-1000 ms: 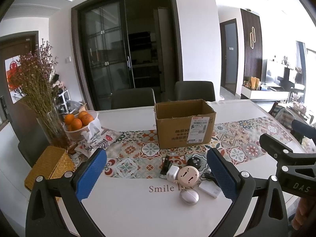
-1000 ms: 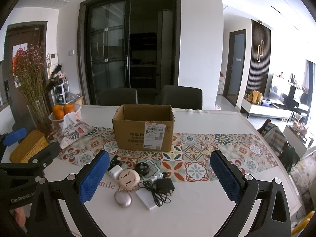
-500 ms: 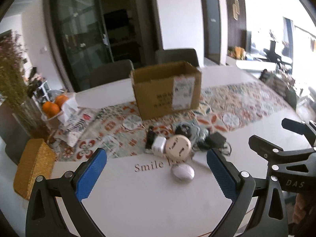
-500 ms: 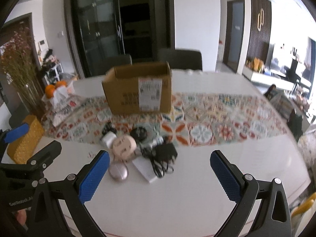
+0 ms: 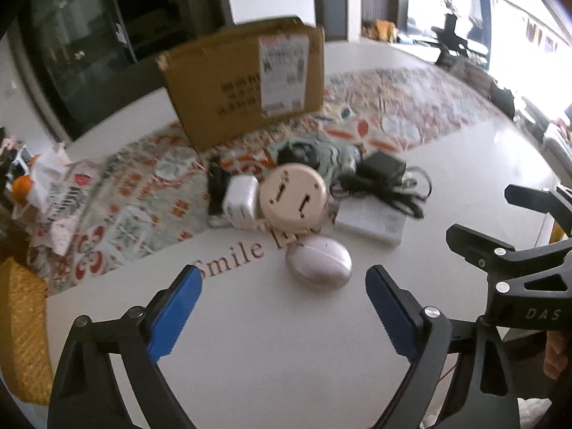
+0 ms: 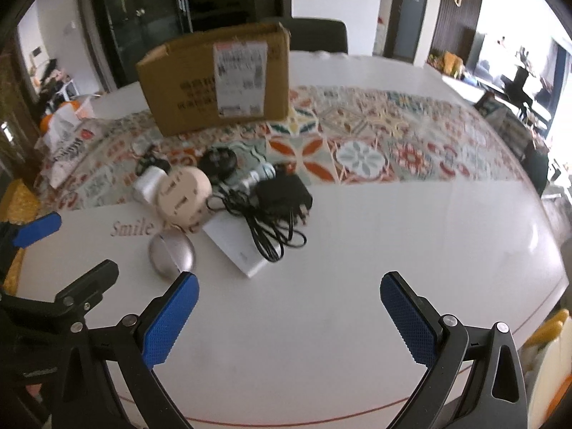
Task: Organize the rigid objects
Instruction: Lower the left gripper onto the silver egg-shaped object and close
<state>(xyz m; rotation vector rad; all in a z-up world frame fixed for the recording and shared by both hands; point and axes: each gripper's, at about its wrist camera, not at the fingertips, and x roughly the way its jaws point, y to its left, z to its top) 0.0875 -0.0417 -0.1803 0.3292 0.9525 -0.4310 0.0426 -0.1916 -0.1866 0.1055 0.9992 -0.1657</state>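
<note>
An open cardboard box [image 5: 246,82] stands on the patterned runner; it also shows in the right wrist view [image 6: 218,78]. In front of it lies a cluster: a silver oval mouse [image 5: 318,261] [image 6: 171,254], a round beige hub [image 5: 293,196] [image 6: 184,198], a white plug [image 5: 241,202], a black adapter with cable [image 5: 382,178] [image 6: 279,200], a flat white box [image 5: 371,220] [image 6: 239,246] and a black round item [image 6: 218,161]. My left gripper [image 5: 284,309] is open, just short of the mouse. My right gripper [image 6: 286,316] is open over bare tabletop, right of the mouse.
A white round table [image 6: 393,232] carries the runner [image 6: 375,143]. A yellow woven box [image 5: 21,321] sits at the left edge. A tissue pack [image 5: 60,186] and oranges [image 5: 23,186] lie at the far left. A dark chair [image 6: 318,35] stands behind the cardboard box.
Both grippers have dropped and moved forward toward the cluster, tilting down at the table. The objects loom larger. Both jaws stay open.
</note>
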